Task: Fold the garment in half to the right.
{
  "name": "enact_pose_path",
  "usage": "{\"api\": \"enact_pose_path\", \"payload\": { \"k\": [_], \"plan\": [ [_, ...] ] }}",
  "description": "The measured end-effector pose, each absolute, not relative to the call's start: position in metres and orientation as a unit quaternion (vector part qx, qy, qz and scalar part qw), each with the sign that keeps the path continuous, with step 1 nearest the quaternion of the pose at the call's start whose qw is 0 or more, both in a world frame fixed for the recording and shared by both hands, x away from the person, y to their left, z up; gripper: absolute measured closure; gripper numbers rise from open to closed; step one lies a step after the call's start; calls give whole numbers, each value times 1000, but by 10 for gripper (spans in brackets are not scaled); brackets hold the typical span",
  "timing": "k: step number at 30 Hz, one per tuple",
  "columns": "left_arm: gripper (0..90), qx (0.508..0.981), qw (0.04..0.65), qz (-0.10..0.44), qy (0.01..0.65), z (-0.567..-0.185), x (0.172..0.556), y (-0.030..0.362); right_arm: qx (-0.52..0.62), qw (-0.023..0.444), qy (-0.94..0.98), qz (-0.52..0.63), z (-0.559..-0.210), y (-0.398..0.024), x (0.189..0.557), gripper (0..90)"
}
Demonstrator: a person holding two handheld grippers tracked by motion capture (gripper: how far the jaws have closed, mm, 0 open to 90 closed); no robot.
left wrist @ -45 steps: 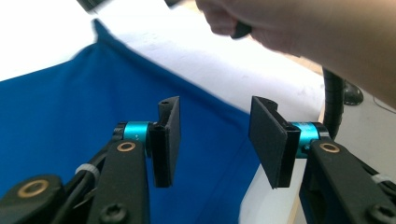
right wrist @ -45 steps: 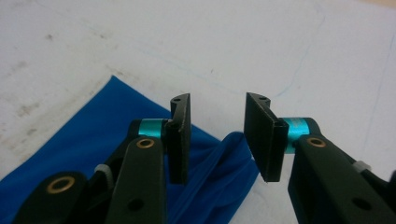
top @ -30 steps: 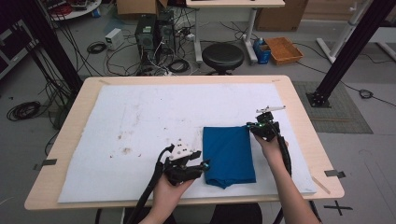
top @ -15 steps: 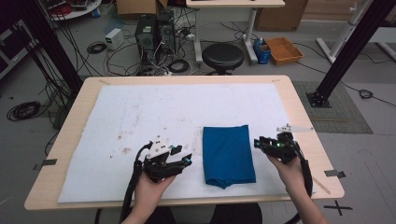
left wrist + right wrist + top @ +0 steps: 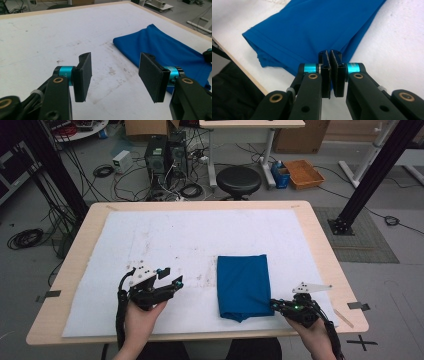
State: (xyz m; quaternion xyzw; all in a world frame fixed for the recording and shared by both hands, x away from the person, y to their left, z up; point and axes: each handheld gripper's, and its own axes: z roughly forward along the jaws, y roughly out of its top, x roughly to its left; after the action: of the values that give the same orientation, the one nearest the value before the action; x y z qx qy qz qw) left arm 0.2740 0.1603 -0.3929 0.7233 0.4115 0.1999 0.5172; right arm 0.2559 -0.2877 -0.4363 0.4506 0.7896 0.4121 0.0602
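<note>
At the near edge of the table (image 5: 310, 220), a person's two hands work a pair of tongs over a folded blue cloth (image 5: 242, 285). The right gripper (image 5: 274, 304) sits at the cloth's near right corner, touching or just short of its edge. Its jaws have just been closing and now stand together with barely a slit between the pads. In the right gripper view the right gripper (image 5: 329, 57) has its tips at the cloth's (image 5: 312, 27) folded edge, but whether a fold is caught between them cannot be told.

The left gripper (image 5: 171, 276) hangs over the white sheet (image 5: 175, 235) well to the left of the cloth and points toward it. Its jaws have just been opening and stand wide apart with nothing between them. In its own view the left gripper (image 5: 115, 75) frames bare, stained sheet, with the cloth (image 5: 170, 52) ahead and to the right.

The cloth lies on the right half of the sheet, its long axis running from the person toward the far edge. The right hand is plainly the nearer, so any next fold or lift likely starts from that corner.

Beyond the table are a black stool (image 5: 238, 179) and an orange tray (image 5: 304, 172) on the floor — its contents too small to make out.
</note>
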Motion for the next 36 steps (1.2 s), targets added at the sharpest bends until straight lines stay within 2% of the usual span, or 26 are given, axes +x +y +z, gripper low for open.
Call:
{"api": "enact_pose_path", "payload": {
  "k": [5,10,14,18,22,26,30,36],
  "plan": [
    [438,723,520,199,409,-391,274,163,462,71,784,408,-436,-294,253,865],
    [423,728,522,192,400,-388,276,166,462,88,775,423,-427,-298,252,656],
    [382,733,527,189,387,-384,283,173,449,123,756,460,-405,-304,262,510],
    [368,741,532,187,366,-377,293,183,440,160,735,490,-379,-310,282,434],
    [352,753,534,175,343,-371,306,192,432,183,721,509,-361,-313,304,377],
    [352,755,542,187,318,-367,319,201,412,164,741,504,-356,-310,330,318],
    [352,751,537,206,323,-363,328,210,408,161,751,494,-358,-304,350,292],
    [344,749,540,210,321,-362,329,226,411,176,738,505,-360,-306,351,261]
  ]
}}
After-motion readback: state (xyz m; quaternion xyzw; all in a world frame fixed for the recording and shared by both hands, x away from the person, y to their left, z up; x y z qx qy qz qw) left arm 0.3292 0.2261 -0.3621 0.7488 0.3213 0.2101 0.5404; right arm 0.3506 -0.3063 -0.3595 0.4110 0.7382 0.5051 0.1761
